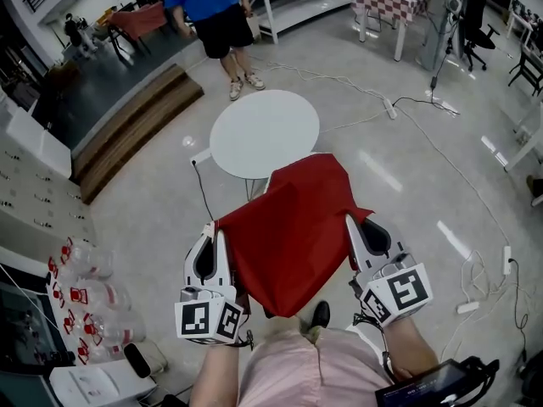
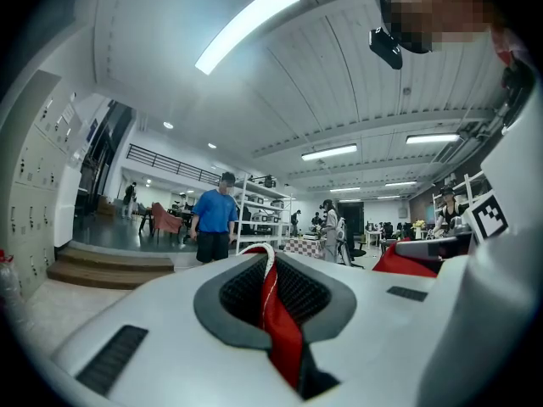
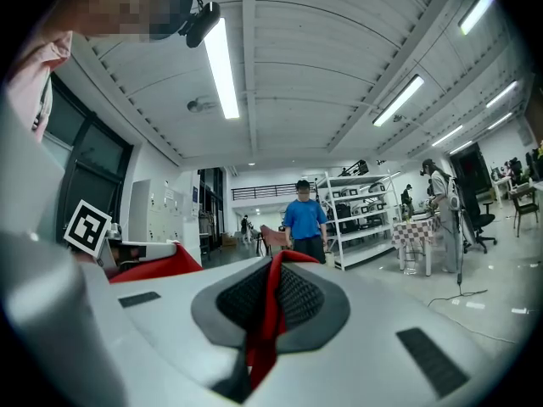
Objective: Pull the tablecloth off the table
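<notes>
Left claw and right claw each pinch the red tablecloth near the white table.

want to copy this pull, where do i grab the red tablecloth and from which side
Take the red tablecloth by its near edge, one corner per gripper, from the person's side of the table. The left gripper and right gripper are each shut on a fold of it. The cloth is thin and limp, so it fits shut jaws, and two spaced grips keep it spread.
</notes>
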### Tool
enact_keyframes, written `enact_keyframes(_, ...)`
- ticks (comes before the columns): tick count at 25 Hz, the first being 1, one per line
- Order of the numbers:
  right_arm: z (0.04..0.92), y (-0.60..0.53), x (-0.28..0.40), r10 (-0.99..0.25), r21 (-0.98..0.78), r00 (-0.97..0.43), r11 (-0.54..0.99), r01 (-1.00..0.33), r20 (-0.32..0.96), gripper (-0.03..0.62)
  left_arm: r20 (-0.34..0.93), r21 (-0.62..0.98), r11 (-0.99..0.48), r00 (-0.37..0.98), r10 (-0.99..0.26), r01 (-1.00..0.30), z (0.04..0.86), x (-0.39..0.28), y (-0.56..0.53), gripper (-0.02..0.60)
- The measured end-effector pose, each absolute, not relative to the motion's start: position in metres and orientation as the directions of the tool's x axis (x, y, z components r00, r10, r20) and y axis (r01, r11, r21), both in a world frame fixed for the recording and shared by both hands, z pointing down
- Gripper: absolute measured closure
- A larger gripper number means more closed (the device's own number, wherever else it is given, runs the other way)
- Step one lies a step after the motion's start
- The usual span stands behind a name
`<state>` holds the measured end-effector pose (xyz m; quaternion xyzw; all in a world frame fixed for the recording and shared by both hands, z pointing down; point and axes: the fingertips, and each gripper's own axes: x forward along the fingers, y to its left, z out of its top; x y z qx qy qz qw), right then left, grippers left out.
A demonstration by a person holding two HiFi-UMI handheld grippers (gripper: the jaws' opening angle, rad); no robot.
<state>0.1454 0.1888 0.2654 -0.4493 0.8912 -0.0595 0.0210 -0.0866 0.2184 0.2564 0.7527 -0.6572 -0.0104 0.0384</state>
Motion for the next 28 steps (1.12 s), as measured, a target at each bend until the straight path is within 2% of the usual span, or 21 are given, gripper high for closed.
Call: enact_keyframes(28, 0.252, 0.187, 0.137, -0.845, -0.120, -0.533, 0.526, -0.842, 0.037, 0.569, 0.041, 0.095, -0.205, 0.209, -0.977, -0.974, 0.245, -0.095, 0.206, 0.535)
